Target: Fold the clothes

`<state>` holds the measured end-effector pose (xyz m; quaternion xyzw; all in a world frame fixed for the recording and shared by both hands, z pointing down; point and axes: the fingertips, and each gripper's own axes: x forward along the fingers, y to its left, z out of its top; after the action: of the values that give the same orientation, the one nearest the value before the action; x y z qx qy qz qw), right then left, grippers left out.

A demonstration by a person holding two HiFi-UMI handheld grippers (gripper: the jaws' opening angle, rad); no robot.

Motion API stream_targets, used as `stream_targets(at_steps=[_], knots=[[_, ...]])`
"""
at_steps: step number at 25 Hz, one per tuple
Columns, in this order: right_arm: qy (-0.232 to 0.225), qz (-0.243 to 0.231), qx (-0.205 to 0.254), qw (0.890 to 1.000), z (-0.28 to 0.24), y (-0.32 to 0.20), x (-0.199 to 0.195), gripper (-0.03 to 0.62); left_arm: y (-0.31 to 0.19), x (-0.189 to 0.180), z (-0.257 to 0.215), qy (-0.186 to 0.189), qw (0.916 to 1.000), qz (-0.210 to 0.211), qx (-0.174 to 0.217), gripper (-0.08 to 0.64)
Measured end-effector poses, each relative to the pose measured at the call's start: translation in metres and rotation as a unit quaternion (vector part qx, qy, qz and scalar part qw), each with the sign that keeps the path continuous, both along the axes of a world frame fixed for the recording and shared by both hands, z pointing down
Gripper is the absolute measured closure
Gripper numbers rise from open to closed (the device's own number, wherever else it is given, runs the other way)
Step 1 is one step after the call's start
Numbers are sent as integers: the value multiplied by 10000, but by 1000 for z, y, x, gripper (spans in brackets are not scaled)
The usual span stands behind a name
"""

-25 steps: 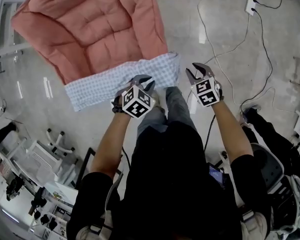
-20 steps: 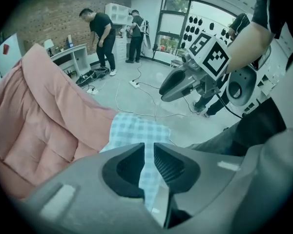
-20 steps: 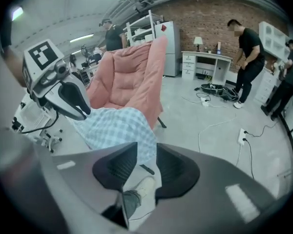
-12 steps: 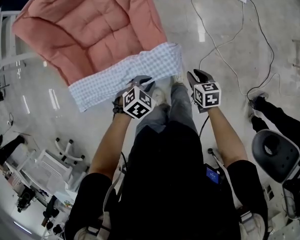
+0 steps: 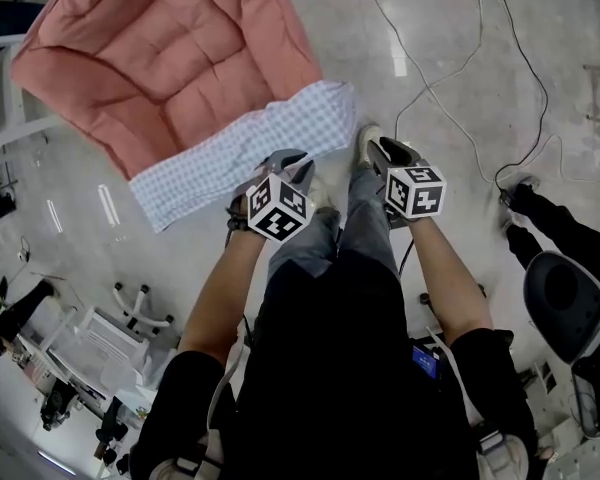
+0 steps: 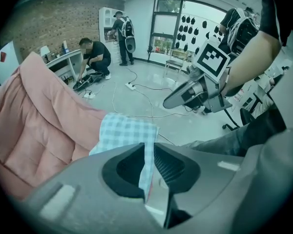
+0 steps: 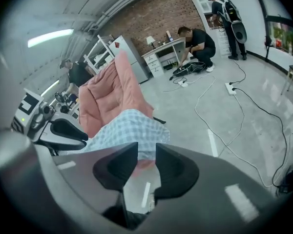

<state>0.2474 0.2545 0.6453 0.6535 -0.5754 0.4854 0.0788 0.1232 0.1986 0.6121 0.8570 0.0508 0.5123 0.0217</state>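
Left gripper (image 6: 149,168) jaws nearly together, pinching the right end of the blue checked garment (image 5: 242,152), garment stretched leftward along the near edge of a pink quilted pad (image 5: 170,58), right gripper (image 7: 146,168) just right of it, jaws narrowly parted, gripping nothing

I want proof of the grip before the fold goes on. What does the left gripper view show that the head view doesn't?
Left gripper view only: the checked cloth has its edge pinched between the jaws of the left gripper. Head view only: the person's shoe and that gripper's marker cube. Both: the pink quilt, the cloth and the right gripper.
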Motion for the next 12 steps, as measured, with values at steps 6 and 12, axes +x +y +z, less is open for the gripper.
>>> stream_targets(at_steps=[6, 12], knots=[[-233, -358, -87, 9991, 16, -20, 29, 474, -32, 55, 20, -64, 9977, -672, 65, 485], [-497, -809, -125, 9954, 17, -24, 69, 474, -40, 84, 34, -298, 9885, -1479, 77, 456]])
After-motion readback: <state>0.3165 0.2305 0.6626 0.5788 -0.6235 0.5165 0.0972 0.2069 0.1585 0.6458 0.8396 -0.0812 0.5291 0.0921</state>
